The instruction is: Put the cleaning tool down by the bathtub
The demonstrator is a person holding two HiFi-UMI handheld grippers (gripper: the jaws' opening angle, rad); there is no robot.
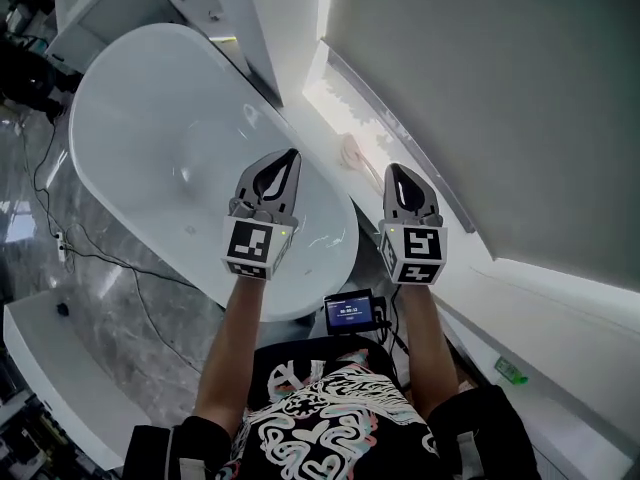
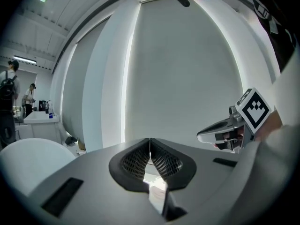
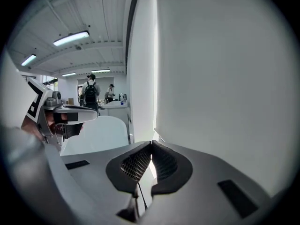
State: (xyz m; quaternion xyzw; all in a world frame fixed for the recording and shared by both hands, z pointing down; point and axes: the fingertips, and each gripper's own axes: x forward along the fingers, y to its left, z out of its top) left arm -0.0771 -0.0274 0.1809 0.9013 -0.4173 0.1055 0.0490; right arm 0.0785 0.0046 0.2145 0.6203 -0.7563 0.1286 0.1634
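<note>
Your left gripper is fully closed, pads pressed together with nothing between them. Your right gripper is the same: jaws together and empty. You are holding both out level in front of you, side by side and a little apart, the left over the near end of the bathtub, the right over the gap between tub and wall.

Just beyond the right gripper, the cleaning tool looks to be the small pale object lying on the ledge beside the tub. It is too small to tell what kind of tool it is. If that is it, the task looks done.

The risk now is to what is already set down. The tool lies close ahead of your right gripper, so a careless forward swing could knock it off the ledge into the tub or behind it. As you draw back, mind the small screen at the tub's near rim, right under your forearms. A cable trails over the floor on your left and could catch a foot.
</note>
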